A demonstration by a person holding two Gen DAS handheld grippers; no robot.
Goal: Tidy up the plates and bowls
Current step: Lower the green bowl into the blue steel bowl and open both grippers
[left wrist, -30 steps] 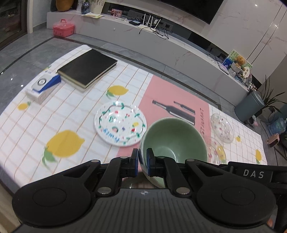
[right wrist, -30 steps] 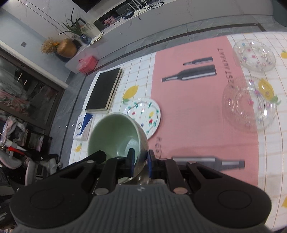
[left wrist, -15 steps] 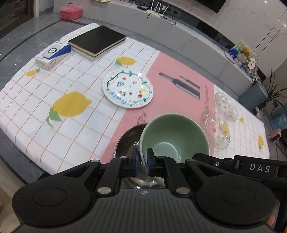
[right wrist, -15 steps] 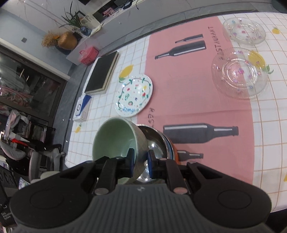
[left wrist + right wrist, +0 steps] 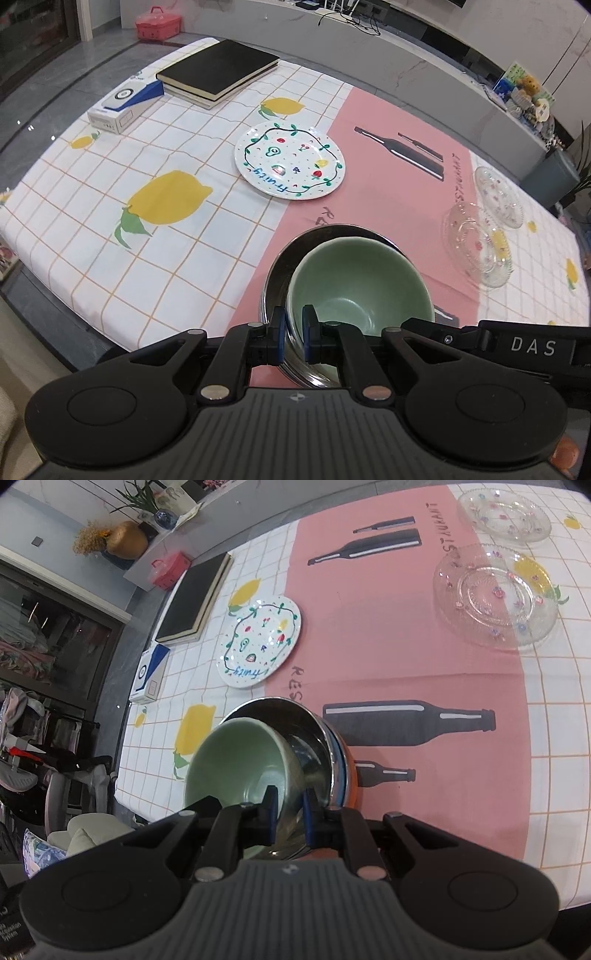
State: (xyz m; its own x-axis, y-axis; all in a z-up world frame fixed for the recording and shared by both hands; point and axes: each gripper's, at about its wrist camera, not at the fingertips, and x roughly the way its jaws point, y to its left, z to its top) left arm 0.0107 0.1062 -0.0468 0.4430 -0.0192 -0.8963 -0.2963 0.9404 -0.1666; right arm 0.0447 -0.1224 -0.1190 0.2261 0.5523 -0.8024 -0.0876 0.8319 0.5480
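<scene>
We hold the green bowl (image 5: 358,280) by opposite sides of its rim, the left gripper (image 5: 293,334) and the right gripper (image 5: 290,810) each pinching the wall between its pads, over the steel bowl (image 5: 314,738) near the table's front edge (image 5: 92,325). We judge the nesting half done: to seat it well, we should level the tilted bowl, centre it, lower both sides together, and only then spread the fingers. The painted plate (image 5: 290,160) and two glass plates (image 5: 495,594) wait mid-table.

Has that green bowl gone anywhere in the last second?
Yes. The green bowl has come toward the table's near edge, away from the painted plate, and now sits over the steel bowl.
</scene>
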